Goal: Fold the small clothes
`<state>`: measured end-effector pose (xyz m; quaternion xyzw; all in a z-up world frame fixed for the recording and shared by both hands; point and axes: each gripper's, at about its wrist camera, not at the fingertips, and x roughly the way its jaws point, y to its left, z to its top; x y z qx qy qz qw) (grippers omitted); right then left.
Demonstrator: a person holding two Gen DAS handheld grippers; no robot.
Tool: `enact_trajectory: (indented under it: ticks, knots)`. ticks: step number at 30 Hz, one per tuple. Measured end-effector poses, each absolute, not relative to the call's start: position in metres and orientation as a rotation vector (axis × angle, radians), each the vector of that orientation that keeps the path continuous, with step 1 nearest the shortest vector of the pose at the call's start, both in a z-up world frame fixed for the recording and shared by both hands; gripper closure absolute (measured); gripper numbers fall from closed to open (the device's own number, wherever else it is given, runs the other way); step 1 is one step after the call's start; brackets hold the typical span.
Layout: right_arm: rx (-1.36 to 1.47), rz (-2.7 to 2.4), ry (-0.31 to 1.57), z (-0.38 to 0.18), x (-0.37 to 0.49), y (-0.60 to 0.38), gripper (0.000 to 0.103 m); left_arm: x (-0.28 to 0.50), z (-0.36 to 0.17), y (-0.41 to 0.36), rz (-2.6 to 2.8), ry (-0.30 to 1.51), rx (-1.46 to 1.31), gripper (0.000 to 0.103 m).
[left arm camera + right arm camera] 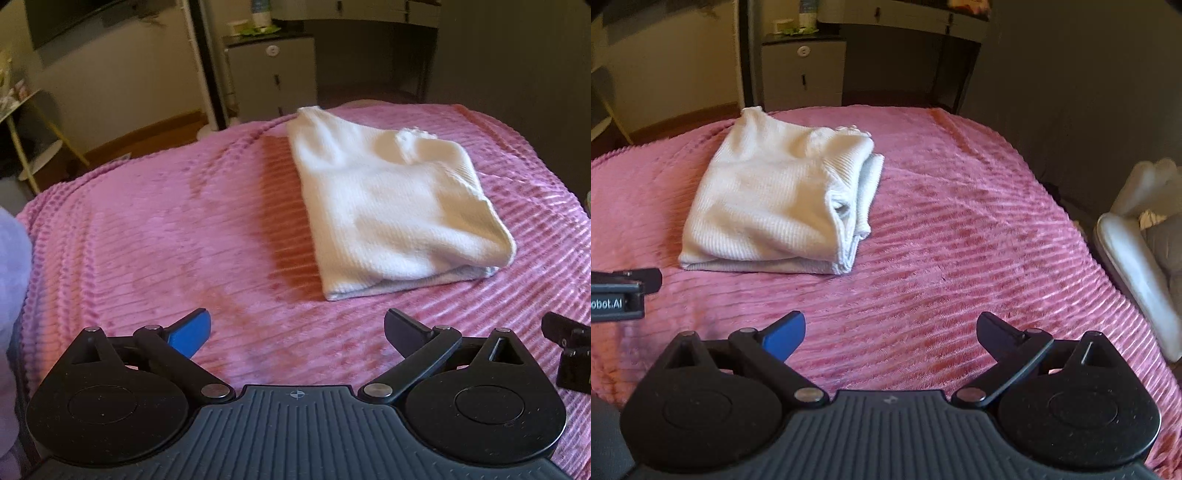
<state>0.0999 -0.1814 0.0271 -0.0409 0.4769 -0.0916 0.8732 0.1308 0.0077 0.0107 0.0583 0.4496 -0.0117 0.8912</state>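
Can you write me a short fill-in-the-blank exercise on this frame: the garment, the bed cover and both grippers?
1. The white ribbed garment lies ____ on the bed, not spread flat.
2. The blanket under it is ____ in colour.
3. The left gripper and the right gripper both have their jaws ____, holding nothing.
4. Each gripper has one black finger and one ____ finger.

Missing words: folded; pink; open; blue

Folded garment (391, 199) lies flat on the bed cover (166, 229), ahead of both grippers. Left gripper (297, 332) sits near-left of it, right gripper (891, 334) near-right, side by side, neither touching it. Cabinet (273, 74) stands behind the bed; chair (1141, 258) to its right.
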Motion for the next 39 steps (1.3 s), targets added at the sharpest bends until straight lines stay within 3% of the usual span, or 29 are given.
enact_trajectory:
  ticks: [9,17,39]
  knots:
    - [-0.206,-0.163,1.066,0.029,0.120,-0.143,0.004,0.138,0.013,0.022,0.021,1.004,0.109,0.000]
    - [-0.112,-0.160,1.115,0.030,0.125,-0.147,0.004,0.135,0.016,0.024,0.024,1.000,0.139,0.000]
    - [-0.131,-0.160,1.093,0.039,0.123,-0.145,0.004,0.129,0.021,0.017,0.010,0.984,0.181,0.000]
